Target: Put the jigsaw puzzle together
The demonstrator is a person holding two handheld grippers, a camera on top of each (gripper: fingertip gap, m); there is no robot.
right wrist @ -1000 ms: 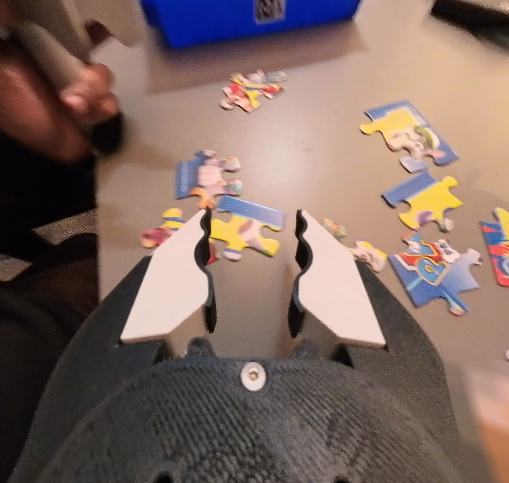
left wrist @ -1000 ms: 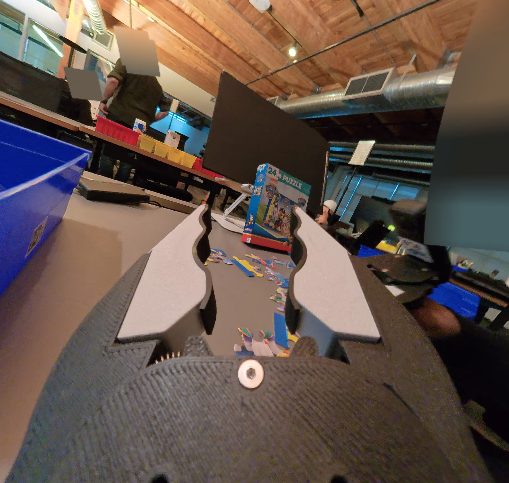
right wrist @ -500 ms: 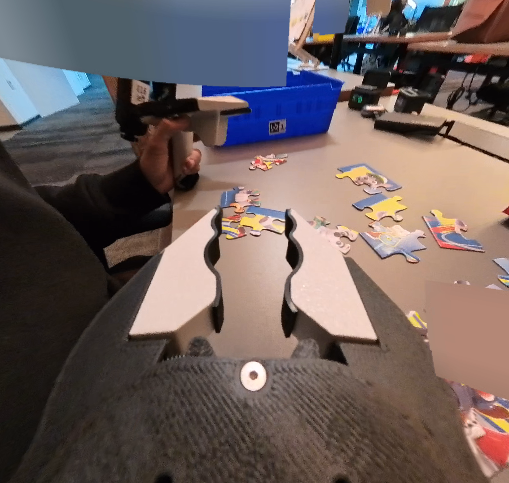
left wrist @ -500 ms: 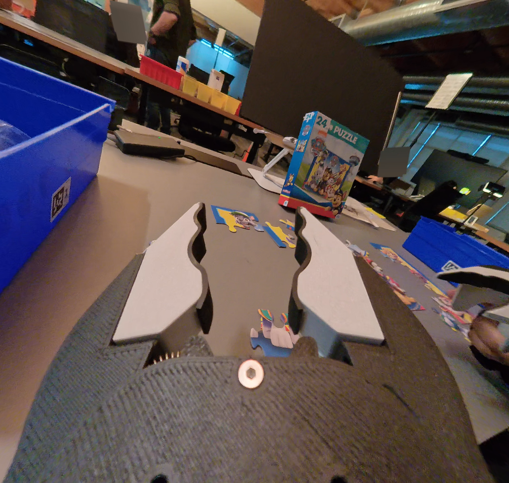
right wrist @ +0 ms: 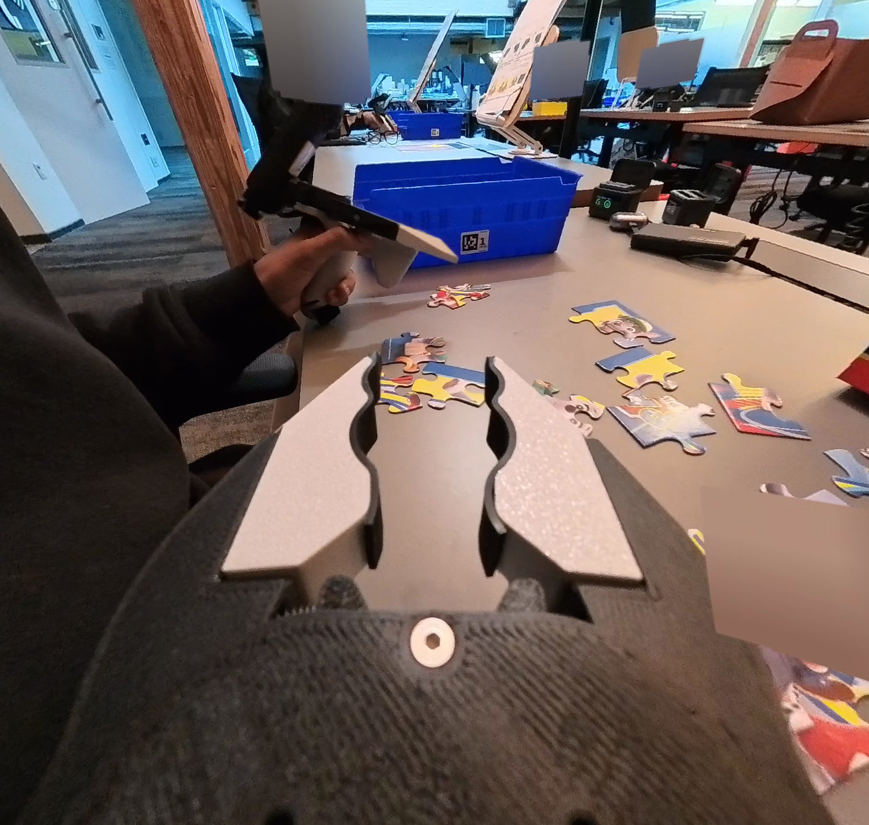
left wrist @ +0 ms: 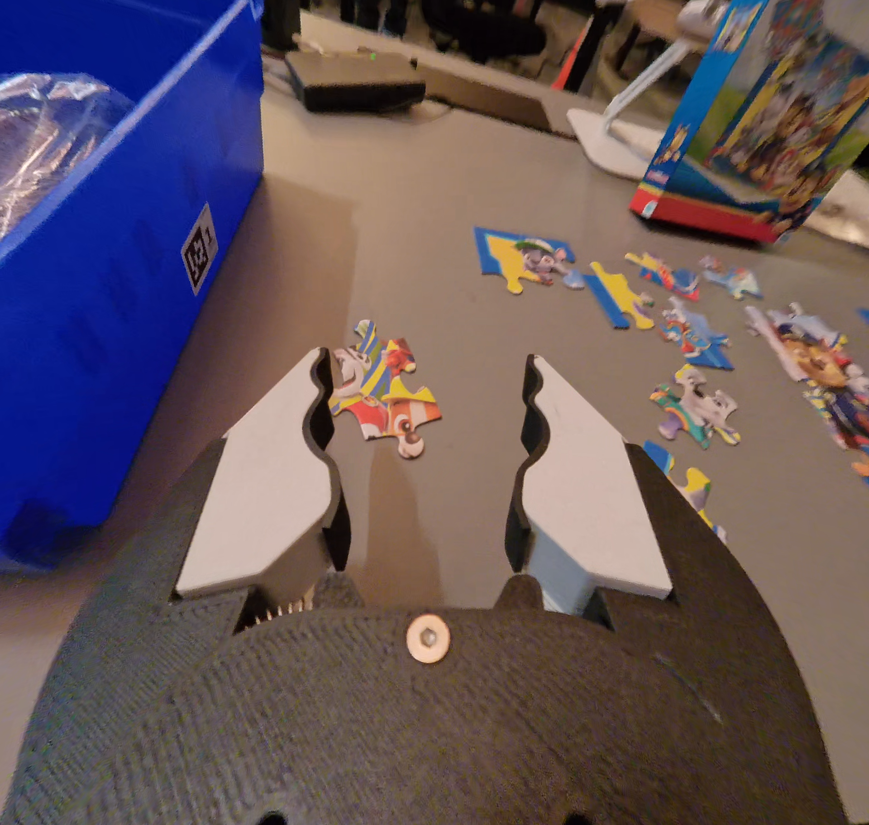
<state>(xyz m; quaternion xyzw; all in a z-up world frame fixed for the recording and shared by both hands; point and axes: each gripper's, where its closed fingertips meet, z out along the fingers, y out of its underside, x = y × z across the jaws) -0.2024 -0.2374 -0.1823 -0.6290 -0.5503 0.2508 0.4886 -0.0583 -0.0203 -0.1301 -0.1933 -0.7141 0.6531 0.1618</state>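
The left tool (left wrist: 425, 360) hangs low over the grey surface (left wrist: 423, 191) with its two fingers spread wide and nothing between the pads; a red, yellow and blue puzzle piece (left wrist: 383, 391) lies flat just ahead, its near-left edge tucked under or beside the left fingertip (left wrist: 316, 381), though contact cannot be told. The blue bin (left wrist: 117, 238) stands close on that side. The right tool (right wrist: 430, 365) is raised above the surface edge, fingers parted more narrowly and bare, with a blue-and-yellow piece (right wrist: 451, 386) and a striped piece (right wrist: 397, 395) lying beyond its tips. If the red piece is what the left tool is after, a good grasp would call for centring the piece between both pads, since it sits off toward the left finger. It lies flush on the surface, so the tips would likely need to tilt steeply and catch two opposite edges, or nudge it toward the surface edge first. Thin card may bend or skid, so a slow squeeze seems wise. More pieces (left wrist: 696, 412) and the puzzle box (left wrist: 762, 111) lie well off to the right.
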